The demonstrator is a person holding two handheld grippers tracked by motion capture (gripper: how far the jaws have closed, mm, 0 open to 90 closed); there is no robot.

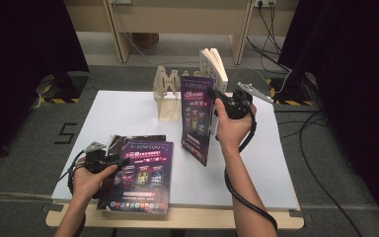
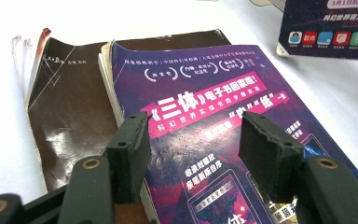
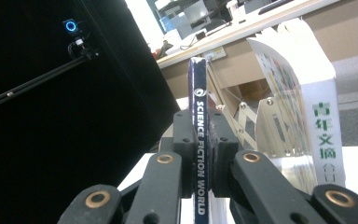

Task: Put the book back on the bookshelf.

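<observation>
The right hand-held gripper (image 1: 216, 98) is clamped on a purple magazine's (image 1: 197, 118) spine, holding it upright just in front of the wooden rack (image 1: 169, 96). Keep it vertical and ease it into a free slot beside the white book (image 1: 213, 66). The left hand-held gripper (image 1: 116, 160), jaws apart, hovers over the stacked magazine (image 1: 143, 177) on the counter (image 1: 128, 113).

The room was dimly lit from above; glare was thrown off the white table (image 1: 128, 106), and the black jaws nearest the lenses were softened.

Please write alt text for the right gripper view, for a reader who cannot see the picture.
The right gripper is shut on a thin magazine, held upright with its dark blue spine, printed SCIENCE FICTION WORLD, facing the camera. Behind it to the right, a white book stands in a wooden rack; a black curtain covers the left side.
</observation>
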